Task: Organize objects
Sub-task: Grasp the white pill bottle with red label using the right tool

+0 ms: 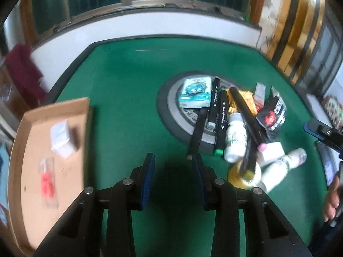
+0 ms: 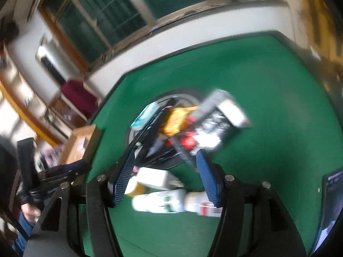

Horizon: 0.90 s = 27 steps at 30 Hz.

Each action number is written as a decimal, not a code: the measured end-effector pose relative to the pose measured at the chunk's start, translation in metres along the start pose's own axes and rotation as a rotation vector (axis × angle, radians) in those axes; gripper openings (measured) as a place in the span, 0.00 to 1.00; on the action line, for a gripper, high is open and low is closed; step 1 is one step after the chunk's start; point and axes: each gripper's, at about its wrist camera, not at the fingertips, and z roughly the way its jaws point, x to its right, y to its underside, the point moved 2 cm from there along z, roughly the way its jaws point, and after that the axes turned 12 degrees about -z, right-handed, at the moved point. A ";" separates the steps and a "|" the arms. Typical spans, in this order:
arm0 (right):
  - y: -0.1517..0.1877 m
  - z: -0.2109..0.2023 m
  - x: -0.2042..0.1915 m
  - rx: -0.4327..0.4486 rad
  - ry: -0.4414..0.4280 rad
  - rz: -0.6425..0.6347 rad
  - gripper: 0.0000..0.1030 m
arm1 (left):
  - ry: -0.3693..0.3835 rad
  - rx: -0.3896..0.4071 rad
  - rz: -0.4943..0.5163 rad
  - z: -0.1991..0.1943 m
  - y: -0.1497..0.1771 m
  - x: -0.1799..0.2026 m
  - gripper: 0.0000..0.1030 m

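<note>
- Left wrist view: the left gripper (image 1: 173,160) hangs over bare green table (image 1: 128,90), its blue-padded jaws a modest way apart with nothing between them.
- To its left lies an open cardboard box (image 1: 19,145); only this view shows what is inside: a clear plastic packet (image 1: 61,138) and a small bag with something red (image 1: 48,184).
- To its right is the heap of objects (image 1: 235,124) on and beside a round grey disc (image 1: 169,100): a blue-printed tissue pack (image 1: 195,92), black markers (image 1: 223,111), white bottles (image 1: 235,141), a black pouch (image 1: 272,115) and a roll of yellowish tape (image 1: 246,175).
- At the right edge a hand (image 1: 332,201) and part of the right gripper's jaw show.
- Right wrist view: blurred. The right gripper (image 2: 166,169) tilts down above the near side of the heap (image 2: 188,128), jaws wide, nothing gripped.
- White bottles (image 2: 163,201) lie on the felt seen between the pads, not touched.
- Only here a screen (image 2: 330,203) shows at the right edge, and the left gripper (image 2: 62,171) beside the box (image 2: 79,143) at the left.
</note>
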 end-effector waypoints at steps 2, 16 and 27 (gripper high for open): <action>0.005 0.003 0.017 -0.012 0.008 0.028 0.57 | 0.006 -0.021 0.038 0.015 -0.006 0.013 0.30; 0.006 0.005 0.031 -0.034 -0.030 0.058 0.57 | -0.055 -0.065 0.005 0.083 -0.043 0.038 0.12; 0.029 0.050 0.013 -0.269 -0.095 -0.016 0.57 | -0.033 -0.031 -0.094 0.044 0.009 -0.013 0.12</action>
